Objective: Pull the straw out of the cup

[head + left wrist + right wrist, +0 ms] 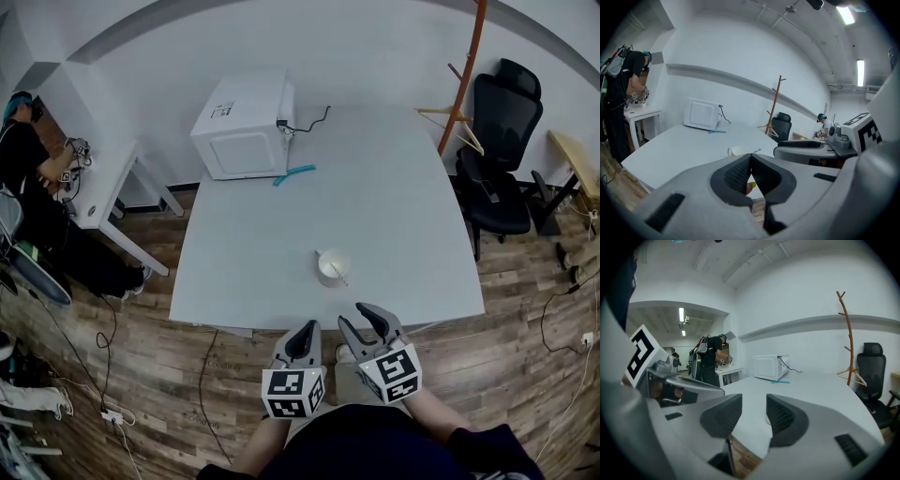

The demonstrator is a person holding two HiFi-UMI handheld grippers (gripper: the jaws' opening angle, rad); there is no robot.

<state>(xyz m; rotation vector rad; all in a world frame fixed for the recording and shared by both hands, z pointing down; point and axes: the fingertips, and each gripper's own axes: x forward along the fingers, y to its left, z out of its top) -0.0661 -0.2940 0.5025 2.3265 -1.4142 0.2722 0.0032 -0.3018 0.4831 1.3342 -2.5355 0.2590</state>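
A white cup (333,267) stands on the white table (262,253) near its front edge, with a thin straw (338,274) leaning out of it. The left gripper view shows the cup (737,151) just past the jaws, its straw (756,151) poking to the right. My left gripper (307,328) hovers at the table's front edge, short of the cup; its jaws are shut with nothing between them (750,157). My right gripper (359,317) sits beside it, just below the cup, jaws open and empty (754,404). In the right gripper view the cup is mostly hidden behind the jaws.
A white microwave (246,127) stands at the table's far left corner, with a teal tool (293,174) lying in front of it. A wooden coat stand (464,84) and a black office chair (502,150) are at the right. A person (19,159) stands by a side table (103,187) at the left.
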